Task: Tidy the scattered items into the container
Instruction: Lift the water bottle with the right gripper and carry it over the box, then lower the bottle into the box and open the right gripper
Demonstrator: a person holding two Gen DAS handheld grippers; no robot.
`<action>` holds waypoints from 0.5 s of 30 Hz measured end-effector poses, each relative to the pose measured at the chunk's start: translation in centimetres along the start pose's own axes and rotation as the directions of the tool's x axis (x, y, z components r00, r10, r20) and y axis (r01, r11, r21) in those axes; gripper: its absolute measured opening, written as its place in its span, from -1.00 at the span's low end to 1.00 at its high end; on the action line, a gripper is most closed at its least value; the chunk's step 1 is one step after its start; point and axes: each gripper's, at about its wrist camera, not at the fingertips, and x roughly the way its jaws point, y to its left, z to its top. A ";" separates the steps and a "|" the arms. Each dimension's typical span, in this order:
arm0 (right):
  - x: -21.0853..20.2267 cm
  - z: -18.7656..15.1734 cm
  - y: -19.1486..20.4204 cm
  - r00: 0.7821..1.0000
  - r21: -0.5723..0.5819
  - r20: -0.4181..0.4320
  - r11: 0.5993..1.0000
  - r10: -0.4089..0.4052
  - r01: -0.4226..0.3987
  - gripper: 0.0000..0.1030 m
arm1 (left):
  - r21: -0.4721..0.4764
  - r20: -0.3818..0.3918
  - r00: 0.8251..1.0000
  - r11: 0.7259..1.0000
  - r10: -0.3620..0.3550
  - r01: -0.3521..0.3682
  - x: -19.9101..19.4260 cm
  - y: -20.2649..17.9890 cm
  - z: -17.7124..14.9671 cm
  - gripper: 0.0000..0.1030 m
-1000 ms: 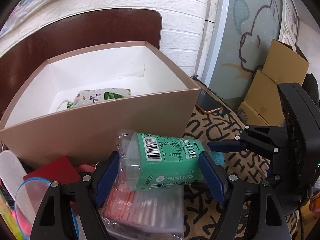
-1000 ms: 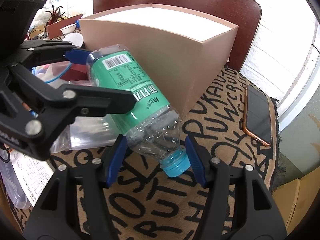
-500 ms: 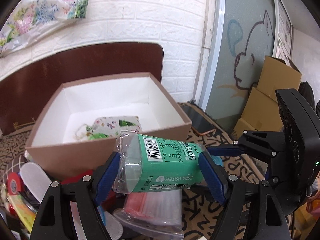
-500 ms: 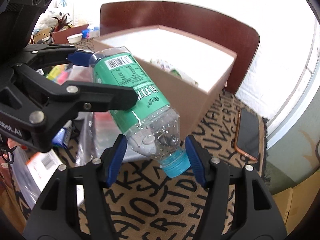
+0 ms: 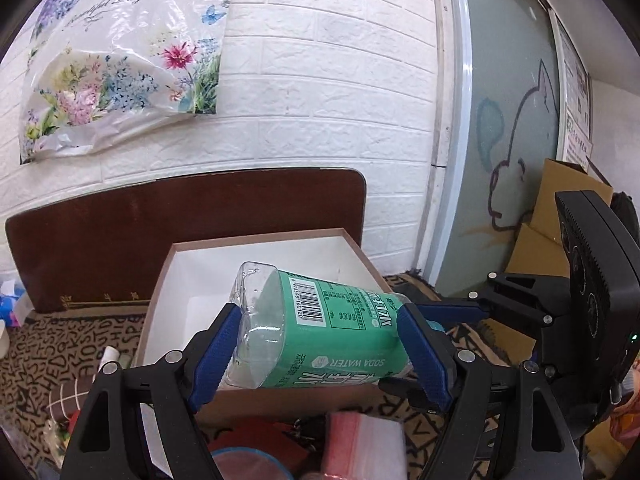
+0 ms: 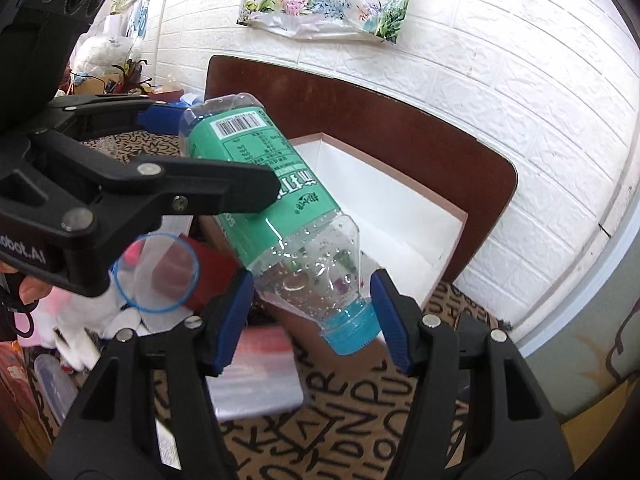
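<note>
A clear soda water bottle (image 5: 320,336) with a green label and blue cap lies sideways in the air, held by both grippers. My left gripper (image 5: 320,356) is shut on its body near the base. My right gripper (image 6: 312,316) is shut on its neck end near the blue cap (image 6: 352,332). The bottle (image 6: 264,184) hangs above the near rim of the open brown box (image 5: 160,280) with white inside (image 6: 400,208). The box's contents are mostly hidden behind the bottle.
A zip bag with red strip (image 5: 360,448), a red card (image 6: 208,276) and a blue-rimmed clear lid (image 6: 160,272) lie in front of the box on the lettered cloth (image 6: 340,440). A dark brown chair back (image 5: 160,220) stands behind the box against a white brick wall.
Both grippers have lifted the bottle upward together, from low in front of the box's wall to above its rim. The box now sits lower in both views.
</note>
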 end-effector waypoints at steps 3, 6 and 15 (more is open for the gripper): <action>1.8 1.3 -0.5 1.000 -0.007 -0.006 1.000 0.002 -0.002 0.21 | -0.017 0.000 1.000 1.000 0.005 -0.005 1.4 1.5 0.5 0.56; 3.7 2.2 -0.9 1.000 -0.014 -0.020 1.000 0.004 -0.004 0.21 | -0.037 -0.003 1.000 0.999 0.008 -0.008 2.9 2.9 0.6 0.56; 9.8 3.2 -1.6 0.996 -0.012 -0.090 1.000 0.028 -0.029 0.21 | -0.111 -0.061 0.998 0.993 0.024 -0.031 7.8 6.5 -0.2 0.56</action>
